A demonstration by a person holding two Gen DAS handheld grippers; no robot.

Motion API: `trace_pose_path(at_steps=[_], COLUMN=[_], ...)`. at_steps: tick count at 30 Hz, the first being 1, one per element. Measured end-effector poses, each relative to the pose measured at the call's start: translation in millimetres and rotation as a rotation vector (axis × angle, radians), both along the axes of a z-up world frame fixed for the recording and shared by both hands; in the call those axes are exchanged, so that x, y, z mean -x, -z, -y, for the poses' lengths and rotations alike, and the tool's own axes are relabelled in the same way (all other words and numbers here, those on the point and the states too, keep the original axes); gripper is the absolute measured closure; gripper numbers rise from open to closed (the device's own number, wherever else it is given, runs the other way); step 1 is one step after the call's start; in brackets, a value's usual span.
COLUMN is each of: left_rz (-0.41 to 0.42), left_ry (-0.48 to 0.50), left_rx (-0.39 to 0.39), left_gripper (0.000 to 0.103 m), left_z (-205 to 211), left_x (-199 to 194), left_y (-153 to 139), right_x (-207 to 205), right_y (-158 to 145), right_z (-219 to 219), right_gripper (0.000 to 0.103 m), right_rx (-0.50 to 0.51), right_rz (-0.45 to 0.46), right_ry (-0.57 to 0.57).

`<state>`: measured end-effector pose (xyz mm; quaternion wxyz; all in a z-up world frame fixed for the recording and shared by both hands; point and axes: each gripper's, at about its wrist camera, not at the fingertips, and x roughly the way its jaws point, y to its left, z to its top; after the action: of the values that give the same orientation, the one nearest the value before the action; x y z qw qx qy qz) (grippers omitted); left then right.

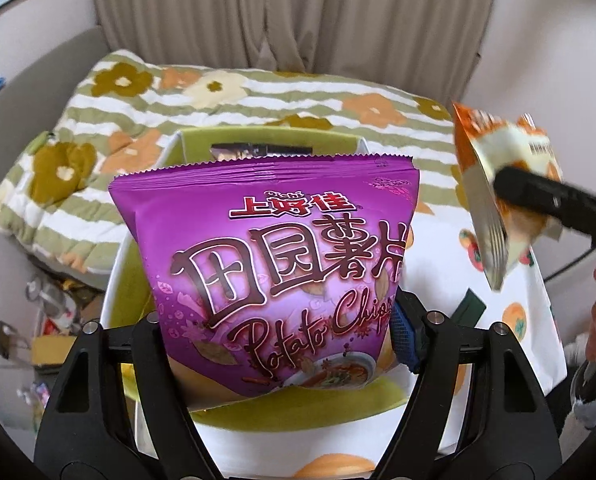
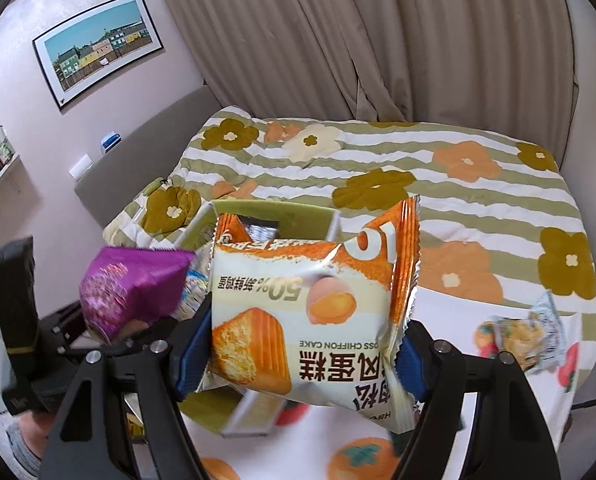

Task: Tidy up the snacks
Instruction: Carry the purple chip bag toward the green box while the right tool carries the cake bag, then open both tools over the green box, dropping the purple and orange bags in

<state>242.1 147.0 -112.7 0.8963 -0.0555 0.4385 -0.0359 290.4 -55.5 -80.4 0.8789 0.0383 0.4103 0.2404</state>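
Note:
My left gripper [image 1: 278, 340] is shut on a purple potato chips bag [image 1: 274, 256] and holds it upright over the green box [image 1: 266, 140]. The same bag shows in the right wrist view [image 2: 134, 288] at the left. My right gripper [image 2: 298, 348] is shut on an orange and white chiffon cake packet [image 2: 309, 312], held upside down above the box's near edge [image 2: 250, 412]. That packet also shows in the left wrist view [image 1: 497, 184] at the right. A dark packet [image 2: 262, 232] lies inside the box.
The box stands on a white cloth with orange fruit print [image 2: 357, 440]. Another small snack packet [image 2: 529, 332] lies on the cloth at the right. A flowered striped quilt [image 2: 377, 168] covers the bed behind, with curtains [image 2: 337, 40] beyond.

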Motion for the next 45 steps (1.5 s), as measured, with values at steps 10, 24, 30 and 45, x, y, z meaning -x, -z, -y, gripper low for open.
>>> trace_pose_path(at_steps=[10,24,30,45], left_rz=[0.009,0.032,0.010,-0.014], left_ry=[0.168,0.126,0.078,0.061], left_rx=[0.007,0.060,0.074,0.051], left_gripper=[0.000,0.000,0.000,0.000], left_z=[-20.1,-56.0,-72.5,-77.6], left_x=[-6.6,-26.4,-34.0,-27.8], left_y=[12.7,-2.0,4.7,7.3], right_x=[-13.0,-48.1,-70.4,-50.5], right_y=[15.7,29.3,42.0,38.3], right_z=[-40.5,-71.0,-95.2,-105.5], right_gripper=[0.030,0.030,0.025,0.001], right_rx=[0.023,0.038,0.066,0.087], right_rz=[-0.045,-0.107,-0.141,-0.082], right_ry=[0.114,0.084,0.052,0.024])
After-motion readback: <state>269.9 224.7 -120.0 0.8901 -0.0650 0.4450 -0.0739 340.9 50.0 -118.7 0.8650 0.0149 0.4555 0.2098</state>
